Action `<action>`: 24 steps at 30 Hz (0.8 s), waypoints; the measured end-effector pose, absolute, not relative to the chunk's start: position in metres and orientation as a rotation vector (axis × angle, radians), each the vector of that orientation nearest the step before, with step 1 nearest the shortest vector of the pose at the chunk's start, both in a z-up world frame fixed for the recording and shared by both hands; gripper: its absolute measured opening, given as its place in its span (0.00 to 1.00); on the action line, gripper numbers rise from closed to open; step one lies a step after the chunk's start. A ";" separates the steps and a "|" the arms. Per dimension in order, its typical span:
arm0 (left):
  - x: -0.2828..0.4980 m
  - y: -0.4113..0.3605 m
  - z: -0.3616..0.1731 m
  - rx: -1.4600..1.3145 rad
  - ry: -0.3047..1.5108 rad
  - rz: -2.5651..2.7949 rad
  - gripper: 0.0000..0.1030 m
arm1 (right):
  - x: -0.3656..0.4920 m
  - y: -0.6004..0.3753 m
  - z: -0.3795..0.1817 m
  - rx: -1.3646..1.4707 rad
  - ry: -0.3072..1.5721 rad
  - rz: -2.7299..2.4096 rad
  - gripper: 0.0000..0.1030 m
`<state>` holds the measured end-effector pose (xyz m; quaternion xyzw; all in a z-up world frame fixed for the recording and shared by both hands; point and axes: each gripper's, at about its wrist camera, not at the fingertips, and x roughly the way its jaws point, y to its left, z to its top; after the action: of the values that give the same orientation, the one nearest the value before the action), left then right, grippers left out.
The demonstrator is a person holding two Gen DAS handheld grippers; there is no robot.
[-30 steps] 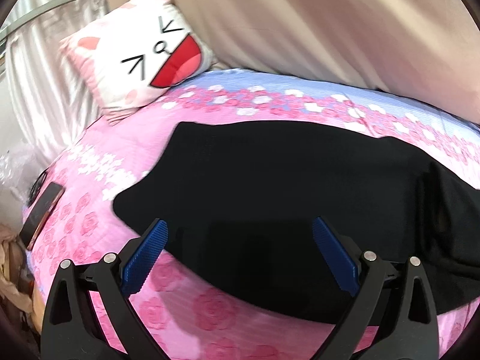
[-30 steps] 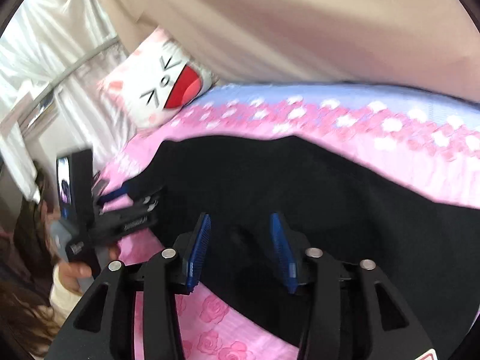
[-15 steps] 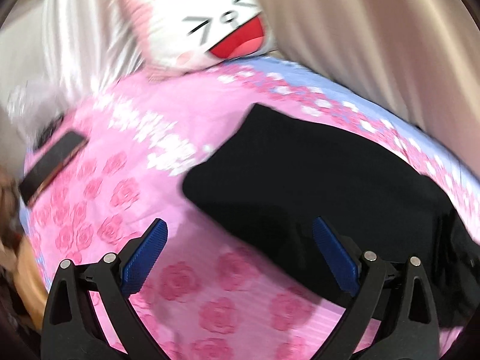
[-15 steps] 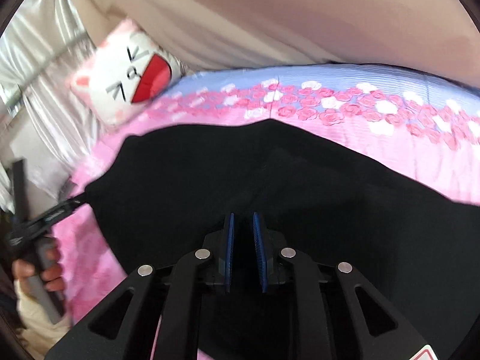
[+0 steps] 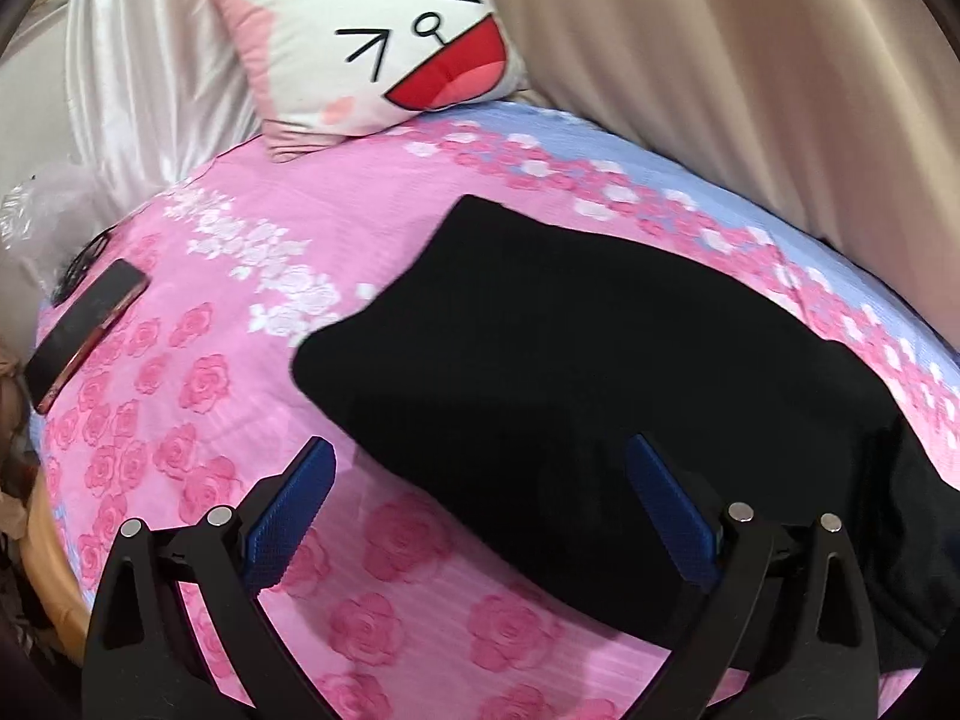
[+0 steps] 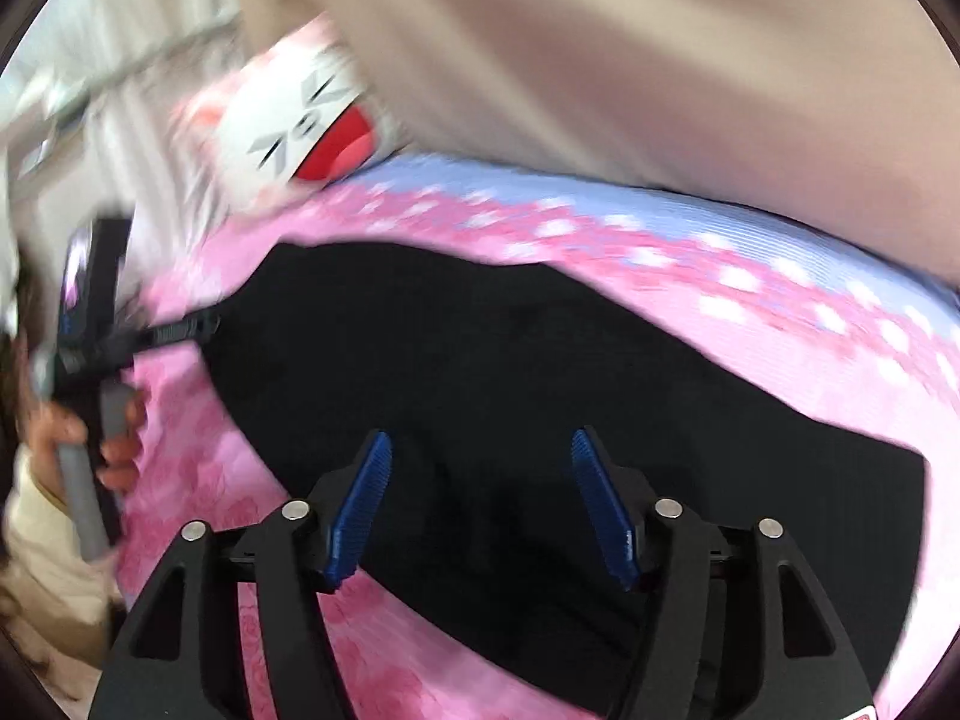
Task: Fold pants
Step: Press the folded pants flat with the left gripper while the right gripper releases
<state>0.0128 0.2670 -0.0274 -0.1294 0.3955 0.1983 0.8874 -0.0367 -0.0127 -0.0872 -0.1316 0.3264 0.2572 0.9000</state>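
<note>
Black pants [image 5: 576, 348] lie folded flat on a pink rose-print bed sheet [image 5: 180, 324]. My left gripper [image 5: 480, 486] is open and empty, hovering over the near left edge of the pants. In the right wrist view the pants [image 6: 480, 360] fill the middle. My right gripper [image 6: 480, 480] is open and empty, just above the near part of the pants. The left gripper [image 6: 180, 330] shows at the left of that view, held in a hand, its tip at the pants' left edge.
A cat-face pillow [image 5: 384, 42] leans at the head of the bed. A dark phone [image 5: 84, 330] lies near the left bed edge. A beige curtain [image 5: 750, 60] hangs behind the bed. White satin fabric [image 5: 120, 72] hangs at far left.
My right gripper was shut on the pants half a second ago and has opened. My left gripper stayed open and shifted back toward the pants' left edge.
</note>
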 end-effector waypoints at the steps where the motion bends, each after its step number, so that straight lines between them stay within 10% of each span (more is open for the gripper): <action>1: 0.012 0.266 -0.027 -0.265 0.824 0.410 0.93 | -0.032 0.001 -0.098 -0.320 0.687 0.531 0.59; 5: 0.000 0.281 -0.028 -0.267 0.827 0.439 0.93 | -0.009 0.026 -0.129 -0.401 0.708 0.481 0.21; 9: -0.011 0.308 -0.033 -0.292 0.827 0.490 0.93 | -0.006 0.034 -0.107 -0.310 0.669 0.533 0.15; 24: 0.028 0.315 -0.059 -0.423 0.883 0.388 0.95 | -0.038 -0.139 -0.050 0.064 0.604 0.233 0.62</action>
<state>0.0284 0.3147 -0.0587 -0.2017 0.4215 0.1852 0.8645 -0.0384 -0.1386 -0.0495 0.0316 0.2967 0.1144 0.9476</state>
